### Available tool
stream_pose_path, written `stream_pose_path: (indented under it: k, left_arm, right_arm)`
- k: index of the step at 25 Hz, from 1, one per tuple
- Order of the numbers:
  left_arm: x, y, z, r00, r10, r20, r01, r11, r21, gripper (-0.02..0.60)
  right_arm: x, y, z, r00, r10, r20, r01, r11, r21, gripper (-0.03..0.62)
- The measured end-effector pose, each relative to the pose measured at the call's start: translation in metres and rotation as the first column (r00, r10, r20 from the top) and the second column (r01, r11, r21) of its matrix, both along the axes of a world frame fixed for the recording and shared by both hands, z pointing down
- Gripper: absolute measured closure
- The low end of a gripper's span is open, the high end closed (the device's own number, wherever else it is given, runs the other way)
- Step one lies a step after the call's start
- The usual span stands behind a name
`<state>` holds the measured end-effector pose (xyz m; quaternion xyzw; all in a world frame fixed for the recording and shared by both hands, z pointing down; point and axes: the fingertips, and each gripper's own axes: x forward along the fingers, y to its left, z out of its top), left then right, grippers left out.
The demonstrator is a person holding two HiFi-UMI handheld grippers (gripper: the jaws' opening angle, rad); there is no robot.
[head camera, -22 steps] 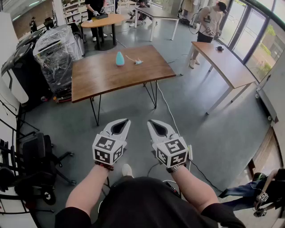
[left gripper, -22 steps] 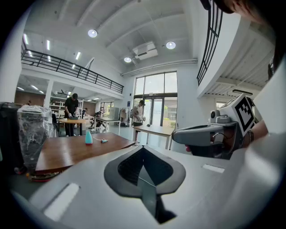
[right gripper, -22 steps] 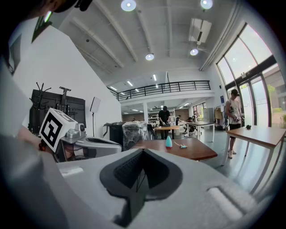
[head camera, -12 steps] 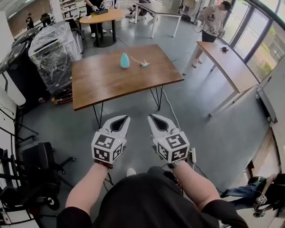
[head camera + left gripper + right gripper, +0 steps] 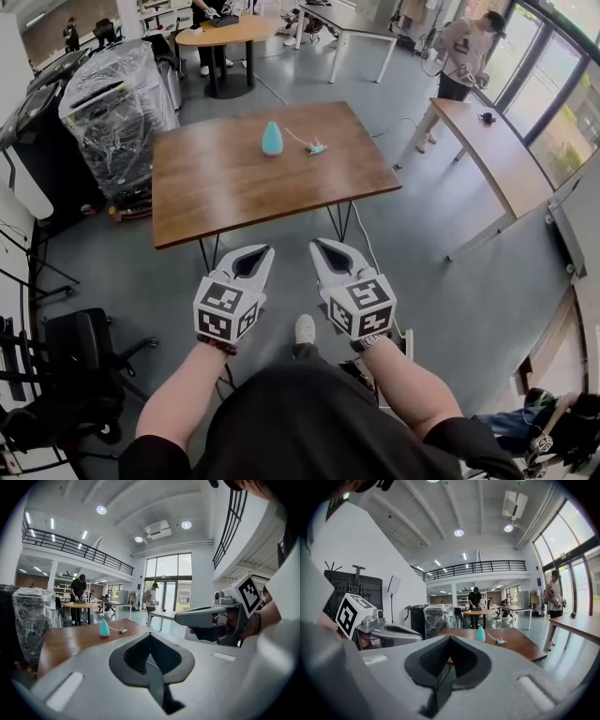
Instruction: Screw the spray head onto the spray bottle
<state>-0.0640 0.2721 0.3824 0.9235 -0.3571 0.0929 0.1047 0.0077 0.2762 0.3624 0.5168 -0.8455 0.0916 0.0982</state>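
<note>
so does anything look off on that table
Nothing stands out. The bottle stands upright on the table, and the spray head lies beside it, not yet screwed on. No spill or damage shows from here.

Ahead at 12 o'clock, the table [image 5: 234, 206].
On its far half the spray bottle [image 5: 272, 139]; the spray head [image 5: 316, 147] near, at the bottle's 3 o'clock.

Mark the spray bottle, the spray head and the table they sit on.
spray bottle [image 5: 272, 140], head view, middle of its teal body.
spray head [image 5: 318, 148], head view, its teal nozzle end.
table [image 5: 234, 192], head view, bare wooden top.
</note>
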Motion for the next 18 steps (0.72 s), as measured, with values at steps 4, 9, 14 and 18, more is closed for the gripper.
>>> stream_pose_path:
  k: [4, 9, 14, 18]
  left_arm:
    - [0.016, -0.037, 0.003, 1.0, -0.001, 0.028, 0.002, 1.0, -0.009, 0.565]
    - [0.045, -0.085, 0.009, 0.998, -0.011, 0.066, 0.013, 0.999, -0.031, 0.565]
    - [0.076, -0.136, 0.016, 0.995, -0.026, 0.101, 0.03, 0.999, -0.042, 0.565]
    - [0.09, -0.163, 0.019, 0.991, -0.049, 0.124, 0.055, 0.998, -0.044, 0.565]
  right_arm:
    - [0.02, -0.04, 0.003, 1.0, 0.006, 0.024, -0.005, 1.0, -0.006, 0.603]
    - [0.05, -0.088, 0.014, 0.999, -0.005, 0.053, 0.007, 0.999, -0.039, 0.603]
    - [0.082, -0.14, 0.02, 0.997, -0.024, 0.072, 0.028, 0.998, -0.056, 0.603]
    - [0.1, -0.172, 0.024, 0.996, -0.042, 0.079, 0.048, 0.997, -0.067, 0.603]
